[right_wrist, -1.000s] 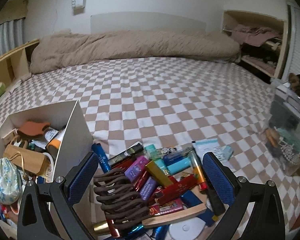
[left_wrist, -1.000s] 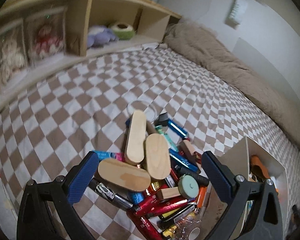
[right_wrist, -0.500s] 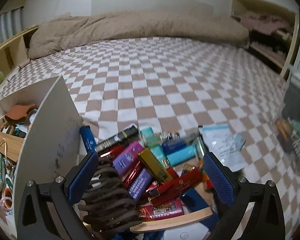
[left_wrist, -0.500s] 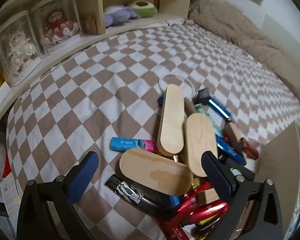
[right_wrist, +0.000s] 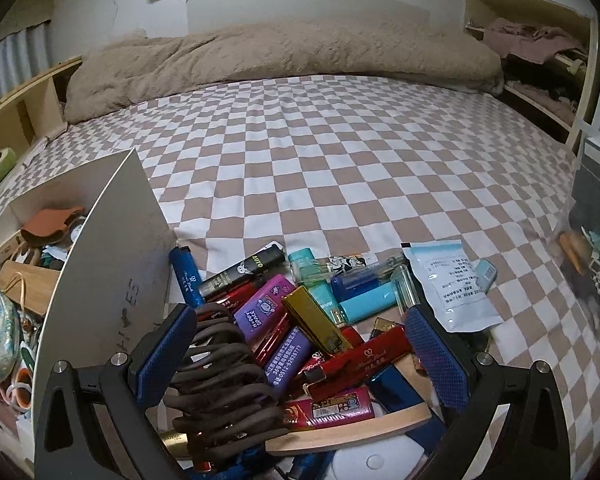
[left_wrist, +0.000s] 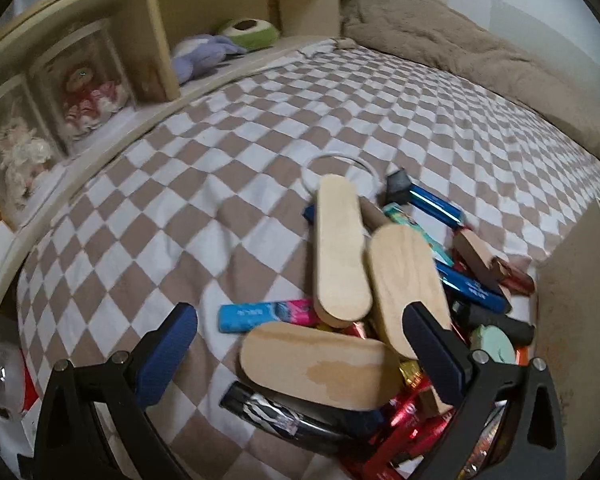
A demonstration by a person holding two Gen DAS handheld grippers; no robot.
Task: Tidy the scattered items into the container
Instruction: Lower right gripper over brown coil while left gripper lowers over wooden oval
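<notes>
Both hand-held grippers (left_wrist: pixel 300 350) (right_wrist: pixel 300 354) gape over lighters (right_wrist: pixel 320 320)

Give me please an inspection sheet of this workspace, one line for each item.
Surface: checkered bedsheet, bare beyond the pile.
Job's things: heap of lighters, wooden paddles and a brown hair claw beside the white box, which already holds items.
Clutter: white sachet; clear round lid.
Grippers: left gripper open over the paddles; right gripper open over the lighters.
Cables: nothing seen.
Surroundings: beige duvet, wooden shelf with plush toys.
</notes>
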